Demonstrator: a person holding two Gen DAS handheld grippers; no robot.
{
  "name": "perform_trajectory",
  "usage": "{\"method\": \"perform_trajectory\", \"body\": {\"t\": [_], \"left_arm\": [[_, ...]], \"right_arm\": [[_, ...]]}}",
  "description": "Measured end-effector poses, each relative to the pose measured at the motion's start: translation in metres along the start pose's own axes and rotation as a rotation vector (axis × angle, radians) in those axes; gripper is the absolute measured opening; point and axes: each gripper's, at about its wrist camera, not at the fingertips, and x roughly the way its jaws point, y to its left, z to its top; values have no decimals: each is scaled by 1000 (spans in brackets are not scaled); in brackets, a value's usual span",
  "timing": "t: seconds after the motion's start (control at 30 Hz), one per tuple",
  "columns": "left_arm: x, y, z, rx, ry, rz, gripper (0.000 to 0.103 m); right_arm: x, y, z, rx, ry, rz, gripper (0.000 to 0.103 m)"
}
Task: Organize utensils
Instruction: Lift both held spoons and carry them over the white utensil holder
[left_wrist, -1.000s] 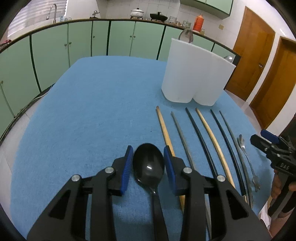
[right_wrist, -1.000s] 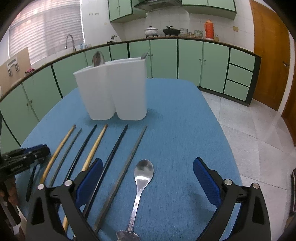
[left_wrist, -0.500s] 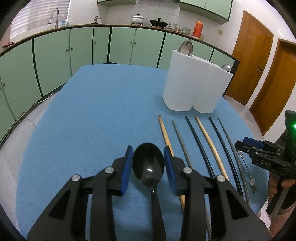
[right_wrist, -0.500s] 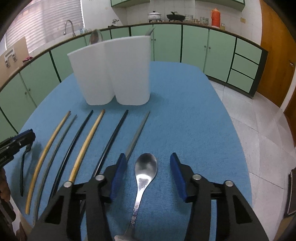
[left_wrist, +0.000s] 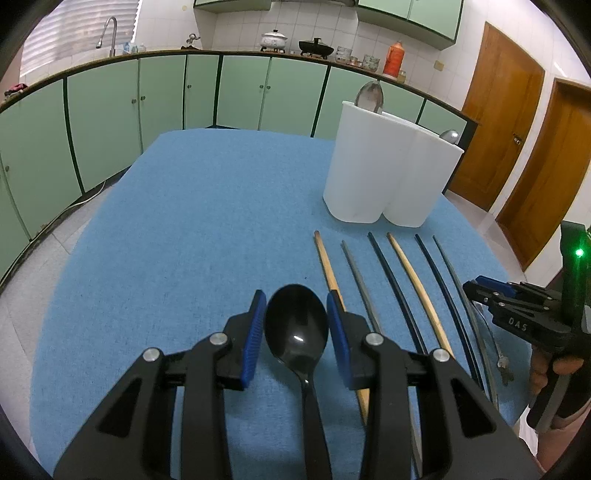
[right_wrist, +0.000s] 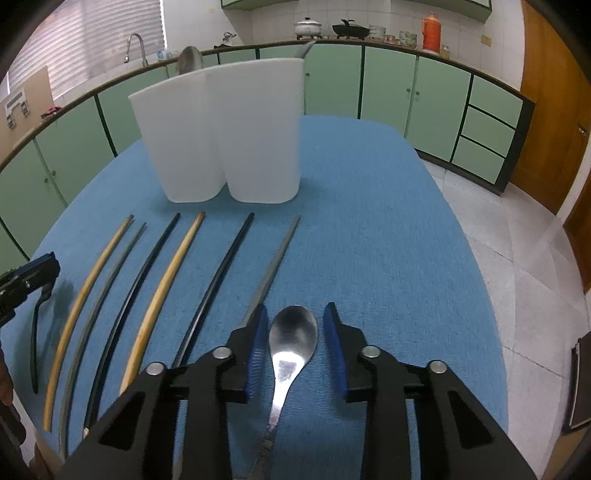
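Note:
My left gripper (left_wrist: 296, 295) is shut on a black spoon (left_wrist: 296, 326), its blue pads against the sides of the bowl. The spoon's handle (right_wrist: 35, 339) hangs below that gripper (right_wrist: 51, 262) in the right wrist view. My right gripper (right_wrist: 295, 308) straddles a metal spoon (right_wrist: 293, 336) that lies on the blue tablecloth (right_wrist: 388, 258). Its jaws are closing, with a thin gap still showing on each side of the bowl. From the left wrist view the right gripper (left_wrist: 471, 286) sits low at the right. A white two-compartment holder (right_wrist: 221, 136) stands beyond, with a metal spoon (right_wrist: 190, 61) in it.
Several chopsticks, wooden (right_wrist: 162, 295), black (right_wrist: 218, 280) and grey (right_wrist: 275, 266), lie side by side between the two grippers. The holder (left_wrist: 388, 177) is at the back right of the table. Green cabinets, a tiled floor (right_wrist: 517, 277) and wooden doors surround the table.
The right gripper's jaws have swung in from wide open to close beside the metal spoon's bowl, and the gripper has edged nearer the spoon. The left gripper still holds the black spoon, unmoved.

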Motion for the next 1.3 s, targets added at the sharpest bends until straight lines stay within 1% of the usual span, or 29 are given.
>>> {"method": "perform_trajectory", "body": {"t": [0.2,0.33,0.57,0.6,0.83,1.07,1.3], "left_arm": [[-3,1,-1,-3,-3,-3,33],[-5,2,0,-1,-8,-5,33],[-17,3,6,-9,-44,-10,33],[-19,2,7,-9,-52,-10,33],[-33,-3,14,-3,-104,-21,33],[-43,-6,21,-10,-147,-36,33],[-46,-11,25,-4,-168,-41,33]], "right_arm": [[-2,7,-1,-23,-4,-20,26],[-6,7,-1,-28,-21,-16,26],[-41,2,5,-36,-149,0,26],[-49,1,7,-38,-179,9,26],[-73,-3,14,-31,-279,35,26],[-90,-4,21,-35,-355,58,26],[-95,-8,28,-31,-386,65,26]]}}
